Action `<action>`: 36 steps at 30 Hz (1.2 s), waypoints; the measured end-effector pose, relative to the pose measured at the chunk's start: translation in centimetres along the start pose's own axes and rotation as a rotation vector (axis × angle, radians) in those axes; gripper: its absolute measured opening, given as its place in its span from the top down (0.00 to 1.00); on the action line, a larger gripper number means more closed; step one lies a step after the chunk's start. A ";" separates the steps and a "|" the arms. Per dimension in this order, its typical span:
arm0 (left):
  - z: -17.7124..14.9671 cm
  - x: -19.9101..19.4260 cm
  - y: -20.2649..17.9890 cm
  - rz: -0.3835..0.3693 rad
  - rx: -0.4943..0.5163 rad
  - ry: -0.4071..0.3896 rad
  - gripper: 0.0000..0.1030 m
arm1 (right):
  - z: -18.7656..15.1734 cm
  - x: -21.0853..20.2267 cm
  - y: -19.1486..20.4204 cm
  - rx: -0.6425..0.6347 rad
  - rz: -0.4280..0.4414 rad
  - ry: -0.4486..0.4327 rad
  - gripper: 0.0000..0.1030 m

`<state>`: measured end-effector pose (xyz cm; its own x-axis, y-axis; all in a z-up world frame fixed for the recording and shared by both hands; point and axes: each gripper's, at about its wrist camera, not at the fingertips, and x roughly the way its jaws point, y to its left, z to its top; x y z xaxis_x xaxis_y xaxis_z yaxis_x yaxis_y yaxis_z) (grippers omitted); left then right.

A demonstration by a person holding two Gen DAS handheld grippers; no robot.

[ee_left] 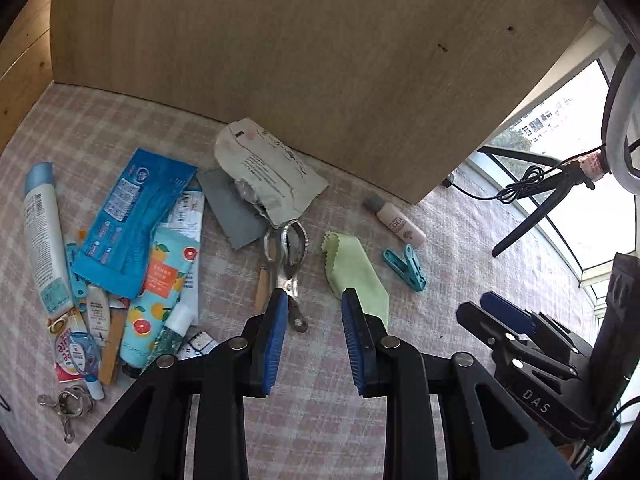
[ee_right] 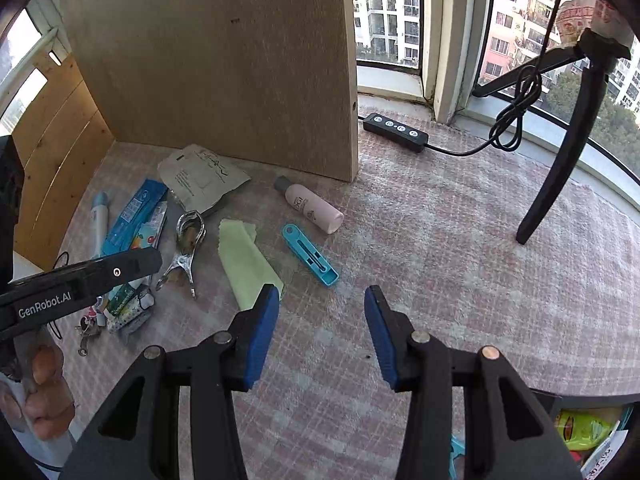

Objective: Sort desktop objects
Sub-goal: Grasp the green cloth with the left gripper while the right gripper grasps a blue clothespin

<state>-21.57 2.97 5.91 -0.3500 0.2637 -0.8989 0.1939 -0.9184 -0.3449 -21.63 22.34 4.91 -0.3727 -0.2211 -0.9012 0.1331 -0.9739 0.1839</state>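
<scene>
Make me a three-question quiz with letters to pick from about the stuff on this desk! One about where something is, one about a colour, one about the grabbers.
1. The pink bottle lies:
A. next to the wooden board
B. on the green cloth
C. inside a box

2. The clothes peg is:
A. red
B. teal
C. black

3. The right gripper is:
A. squeezing the peg
B. holding scissors
C. open, holding nothing

Answers: 1 A, it lies by the board's bottom corner. 2 B, its plastic looks teal. 3 C, only tablecloth shows between its pads.

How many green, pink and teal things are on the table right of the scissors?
Green: 1, the cloth
Pink: 1, the bottle
Teal: 1, the clip
Total: 3
</scene>
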 end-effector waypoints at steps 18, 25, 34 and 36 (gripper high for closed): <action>1.6 7.0 -2.6 0.062 -0.003 0.078 0.75 | 2.2 4.9 -1.1 -0.032 0.021 0.049 0.58; 1.5 7.0 -2.6 0.064 0.004 0.049 0.81 | 2.6 5.2 -1.4 0.009 0.126 0.069 0.64; 1.2 6.8 -2.5 0.080 0.012 0.032 0.94 | 2.7 6.1 0.4 -0.060 0.078 0.076 0.72; 1.0 6.8 -2.6 0.077 0.012 0.028 0.95 | 2.6 6.0 0.3 -0.043 0.077 0.074 0.83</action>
<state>-25.39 6.86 1.03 -0.3087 0.1998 -0.9300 0.2083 -0.9398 -0.2710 -26.21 20.55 0.58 -0.2915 -0.2892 -0.9118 0.1986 -0.9507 0.2380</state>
